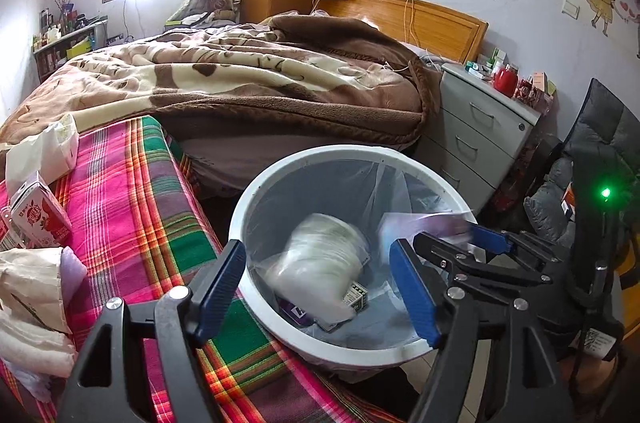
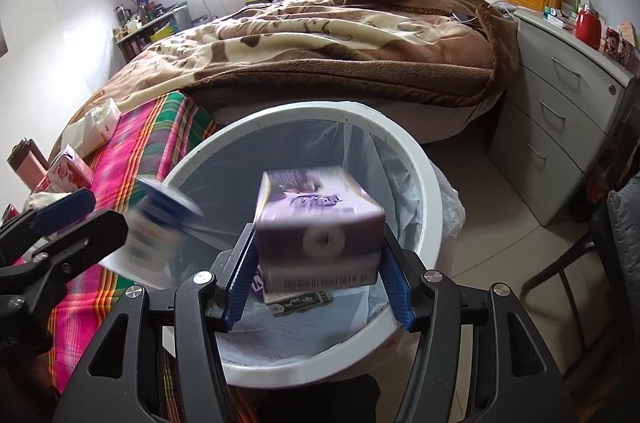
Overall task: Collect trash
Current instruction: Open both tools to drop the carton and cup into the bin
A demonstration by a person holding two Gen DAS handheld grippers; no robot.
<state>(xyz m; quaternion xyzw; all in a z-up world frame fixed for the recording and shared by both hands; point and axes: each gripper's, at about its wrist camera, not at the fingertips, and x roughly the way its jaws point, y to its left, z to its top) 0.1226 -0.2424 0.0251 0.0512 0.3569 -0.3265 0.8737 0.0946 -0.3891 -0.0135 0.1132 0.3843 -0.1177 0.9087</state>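
Sitting above the white bin (image 2: pixel 404 139), a purple carton (image 2: pixel 320 219) shows a pale lilac top, a round seal on its near face and a barcode strip along its lower edge, all slightly blurred; the right tool (image 2: pixel 318 275) has its blue-padded jaws partly open, one on each side of the carton, and whether the pads press its sides or stand just clear of them I cannot tell; the bin wears a clear plastic liner (image 1: pixel 404 183) and stands on the floor against the plaid-covered surface (image 1: pixel 132 207); inside lie a blurred whitish bundle in plastic (image 1: pixel 320 263), a small green-printed box (image 1: pixel 356 297) and a purple scrap; the left tool (image 1: pixel 320 291) is spread wide above the bin's near rim, gripping nothing; seen from the right wrist, a blurred white and blue object (image 2: pixel 154 223) hangs just beyond the left tool's tip; on the surface rest a red-and-white milk carton (image 1: pixel 38 213), a white paper bag (image 1: pixel 48 151) and crumpled wrappers (image 1: pixel 32 307).
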